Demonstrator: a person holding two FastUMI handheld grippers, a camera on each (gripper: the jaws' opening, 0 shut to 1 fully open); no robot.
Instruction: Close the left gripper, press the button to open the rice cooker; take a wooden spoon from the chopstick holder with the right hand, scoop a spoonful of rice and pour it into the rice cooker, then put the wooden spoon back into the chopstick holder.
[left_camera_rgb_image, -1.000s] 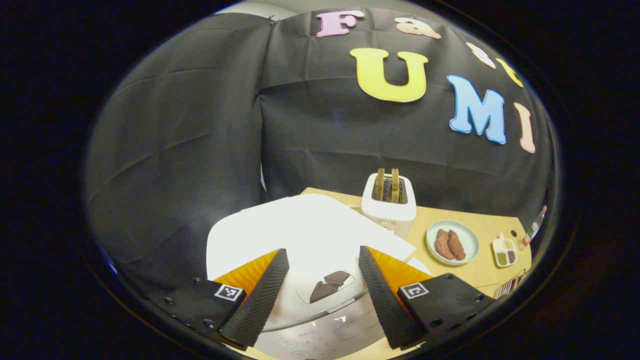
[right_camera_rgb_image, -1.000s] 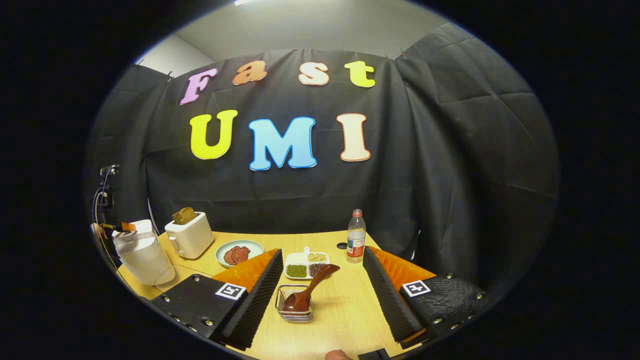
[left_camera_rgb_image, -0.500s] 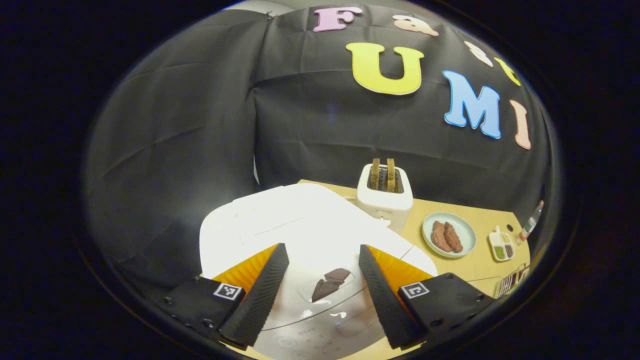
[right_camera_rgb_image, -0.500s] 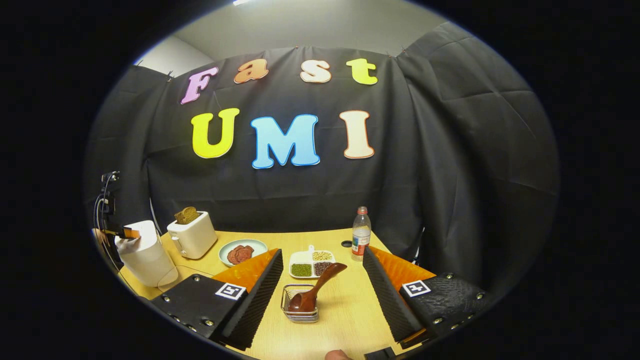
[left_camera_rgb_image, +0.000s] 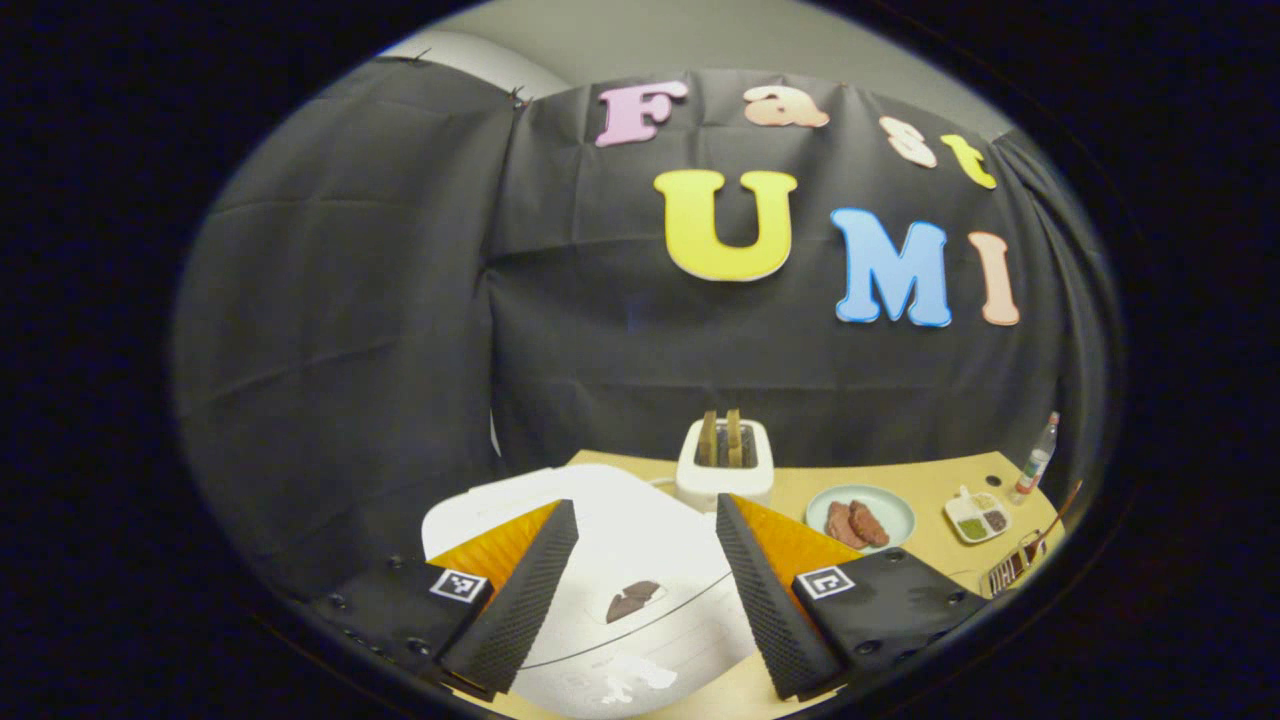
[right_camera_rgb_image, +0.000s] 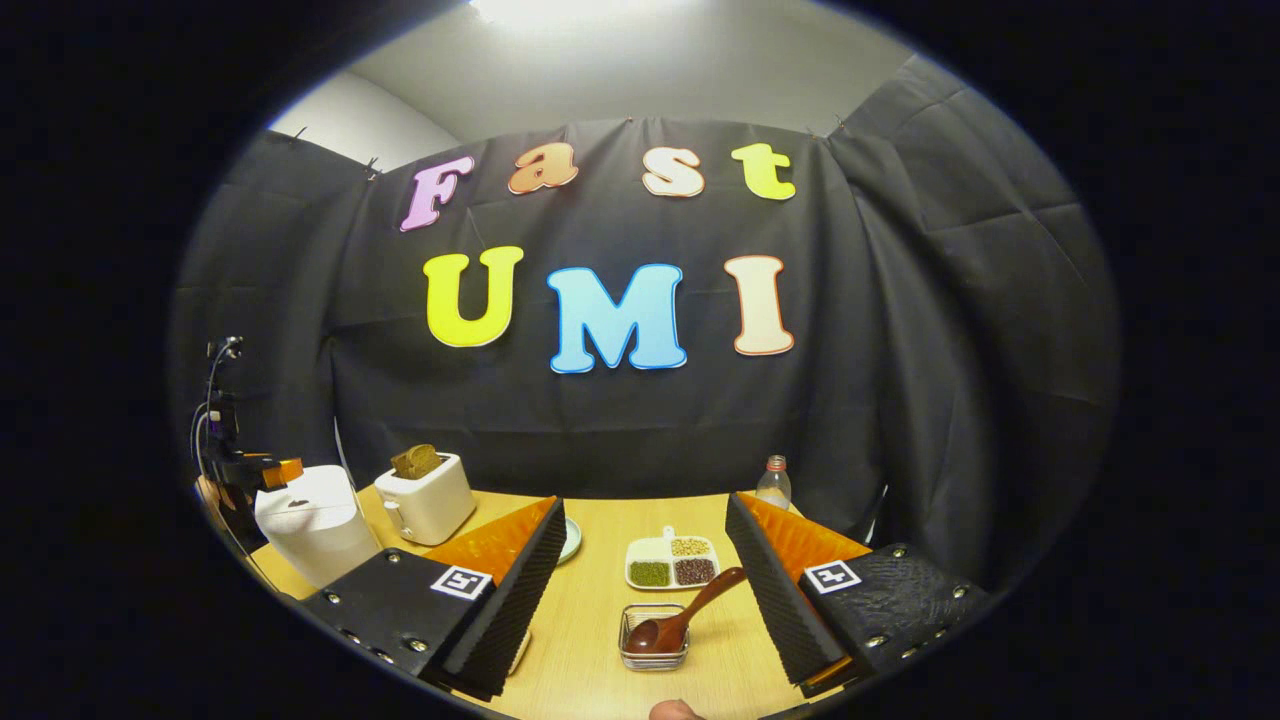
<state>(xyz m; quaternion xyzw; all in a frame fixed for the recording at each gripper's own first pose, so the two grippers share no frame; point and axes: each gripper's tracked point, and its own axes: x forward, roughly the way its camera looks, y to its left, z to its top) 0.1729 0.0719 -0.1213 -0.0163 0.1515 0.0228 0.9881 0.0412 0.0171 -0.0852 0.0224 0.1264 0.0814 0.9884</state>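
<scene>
Left gripper (left_camera_rgb_image: 640, 590): wide open, empty, poised over the white rice cooker (left_camera_rgb_image: 600, 540), whose lid was shut.
Cooker lid: the left gripper view gave a dark mark (left_camera_rgb_image: 632, 601) on the lid between the fingers, and a glossy front panel below it.
Right gripper (right_camera_rgb_image: 640, 600): wide open, empty, above the worktop (right_camera_rgb_image: 590, 610), with the wooden spoon (right_camera_rgb_image: 680, 620) between its fingers farther off.
Wooden spoon: bowl down in the small clear holder (right_camera_rgb_image: 653, 637), handle leaning up to the right.
Right gripper view: cooker (right_camera_rgb_image: 315, 525) at far left, side on, with the left gripper (right_camera_rgb_image: 260, 470) over its top; a divided dish (right_camera_rgb_image: 672, 562) of grains behind the holder; a bottle (right_camera_rgb_image: 773, 483) near the cloth.
Left gripper view: toaster (left_camera_rgb_image: 724, 465) from the front, two slices up; plate (left_camera_rgb_image: 860, 518) with two brown pieces beside it; holder and spoon (left_camera_rgb_image: 1025, 562) at far right.
</scene>
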